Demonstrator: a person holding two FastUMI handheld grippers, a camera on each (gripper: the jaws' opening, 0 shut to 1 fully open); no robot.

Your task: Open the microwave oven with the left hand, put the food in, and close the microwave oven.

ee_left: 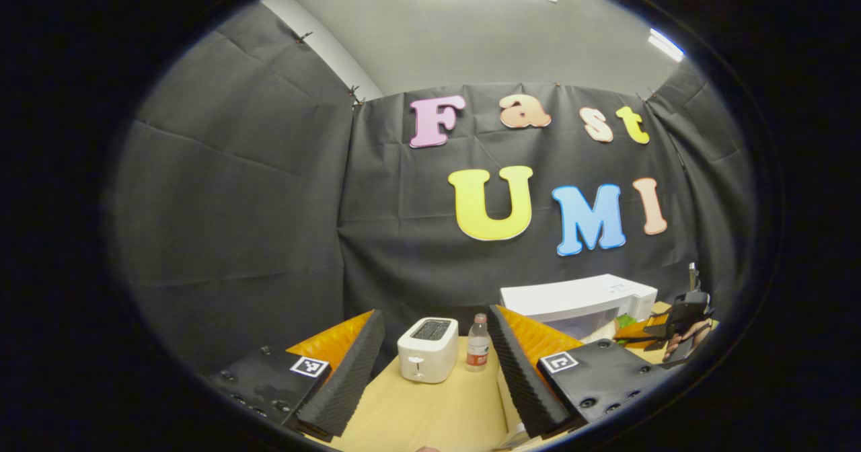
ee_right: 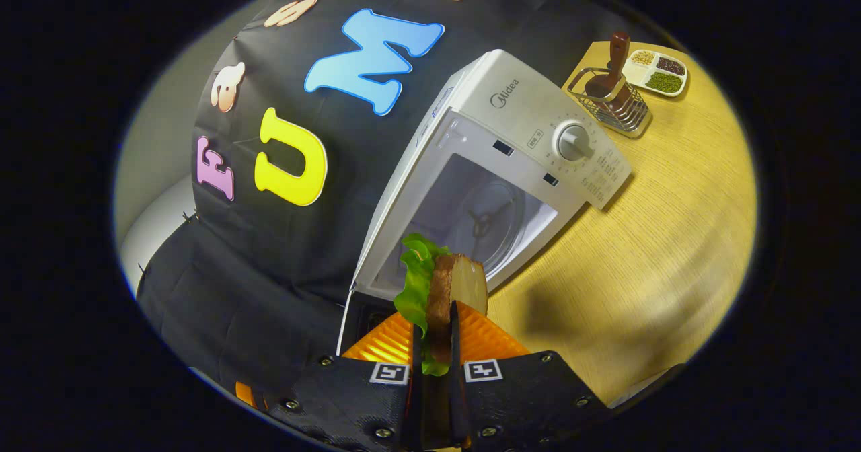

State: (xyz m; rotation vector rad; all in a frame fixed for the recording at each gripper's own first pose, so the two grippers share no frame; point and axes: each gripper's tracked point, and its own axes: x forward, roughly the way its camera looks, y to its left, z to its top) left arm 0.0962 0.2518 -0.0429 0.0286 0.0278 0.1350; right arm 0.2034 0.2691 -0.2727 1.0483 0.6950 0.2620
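Observation:
The white microwave stands with its door swung open to the left, and its cavity with the turntable is bare. My right gripper is shut on the food, a sandwich of lettuce, meat and bread held upright just outside the cavity's mouth. In the left gripper view, my left gripper is open with nothing between its fingers. It hangs over the table, well left of the microwave. The other gripper, in a hand, is at that view's right edge.
A white toaster and a small bottle stand on the wooden table ahead of my left gripper. Right of the microwave are a wire rack with a brown-handled tool and a divided dish of beans.

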